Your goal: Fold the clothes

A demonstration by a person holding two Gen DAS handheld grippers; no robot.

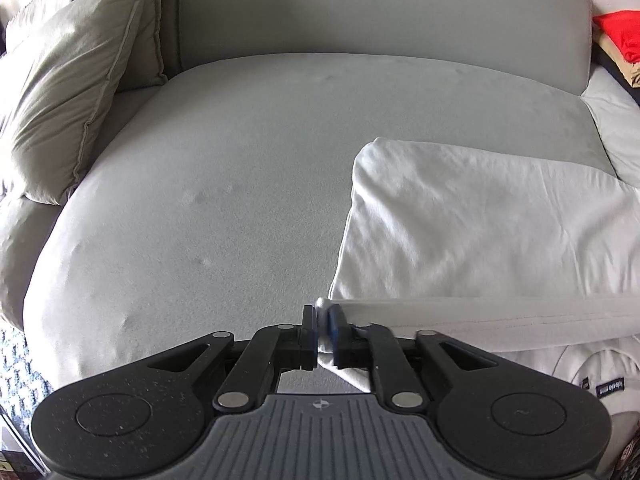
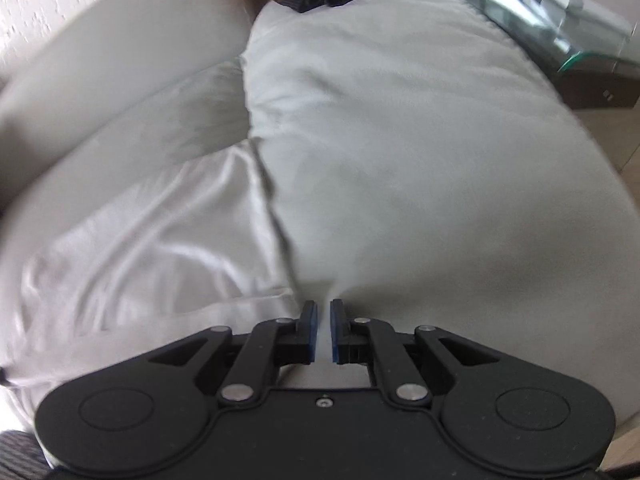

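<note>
Grey sofa [image 1: 240,168] underneath, white garment [image 1: 480,232] spread right. Left gripper [image 1: 322,326] pinching its near hem; right gripper [image 2: 323,330] jaws narrow, cloth between.

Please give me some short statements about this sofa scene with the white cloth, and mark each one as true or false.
1. The white folded cotton garment lies on the light grey fabric sofa. True.
2. The left hand-held gripper holds nothing. False: white cloth sits between its blue pads.
3. An olive-green square cushion leans at the sofa's end. True.
4. The red cloth lies under the white garment. False: it lies apart, beyond the sofa back's end.
5. A glass-topped table stands beside the sofa. True.
</note>
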